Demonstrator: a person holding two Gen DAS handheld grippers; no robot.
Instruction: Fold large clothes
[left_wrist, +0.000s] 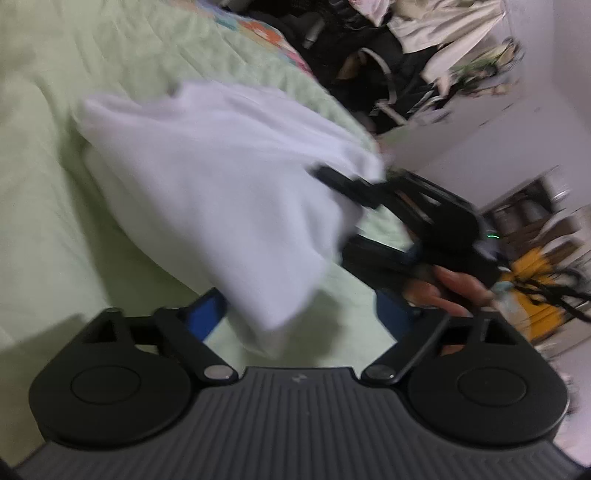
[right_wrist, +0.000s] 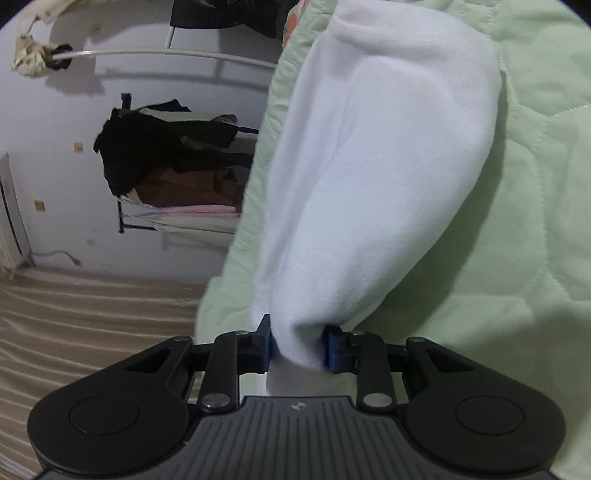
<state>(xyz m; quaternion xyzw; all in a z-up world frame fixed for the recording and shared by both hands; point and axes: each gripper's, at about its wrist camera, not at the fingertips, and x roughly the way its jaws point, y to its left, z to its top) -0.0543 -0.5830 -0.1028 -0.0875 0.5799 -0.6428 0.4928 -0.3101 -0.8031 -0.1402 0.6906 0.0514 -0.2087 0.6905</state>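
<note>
White fleece garment (right_wrist: 369, 177), bunched into a long roll, lies on the pale green quilted bed (right_wrist: 517, 221). Its near end is pinched between the blue pads of the right claw (right_wrist: 299, 345), which grips it closed; from there the long axis runs straight ahead, away from that claw and along the bed's edge. The left claw (left_wrist: 299, 314) stands wide open and holds nothing, a hanging corner of the garment just ahead between its fingers. The right claw is thus the nearer. Beyond, a clothes rack (right_wrist: 177, 166) stands against the wall.
</note>
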